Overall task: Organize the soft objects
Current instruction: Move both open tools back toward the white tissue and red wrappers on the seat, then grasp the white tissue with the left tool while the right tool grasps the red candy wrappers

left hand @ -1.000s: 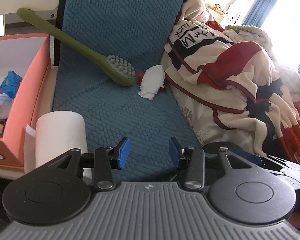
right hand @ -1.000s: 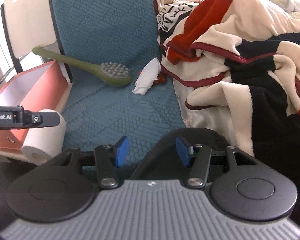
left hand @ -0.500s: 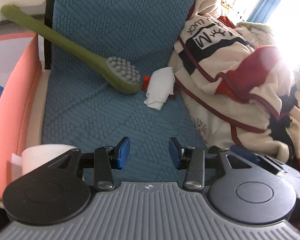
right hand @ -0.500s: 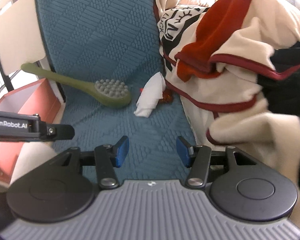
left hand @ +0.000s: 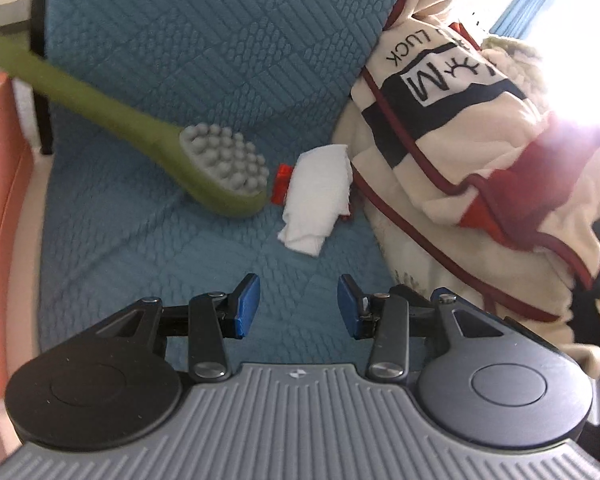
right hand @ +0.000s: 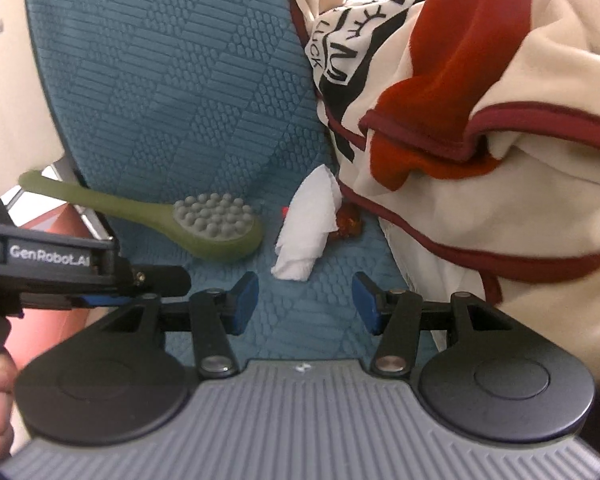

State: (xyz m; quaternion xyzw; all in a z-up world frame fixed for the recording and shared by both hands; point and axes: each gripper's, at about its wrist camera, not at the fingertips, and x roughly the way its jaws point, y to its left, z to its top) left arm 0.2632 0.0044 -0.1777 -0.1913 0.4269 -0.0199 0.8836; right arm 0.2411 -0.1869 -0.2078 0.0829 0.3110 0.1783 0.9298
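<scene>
Green brush (left hand: 216,168) lies beside crumpled tissue (left hand: 316,196), blanket (left hand: 480,160) just right.

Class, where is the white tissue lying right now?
In both views the tissue lies mid-frame on the blue cushion, between the green brush and the blanket.

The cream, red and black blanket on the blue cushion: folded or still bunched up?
Bunched up. The blanket lies in a loose heap with irregular folds, its red-trimmed edges curling in different directions, on the blue cushion.
</scene>
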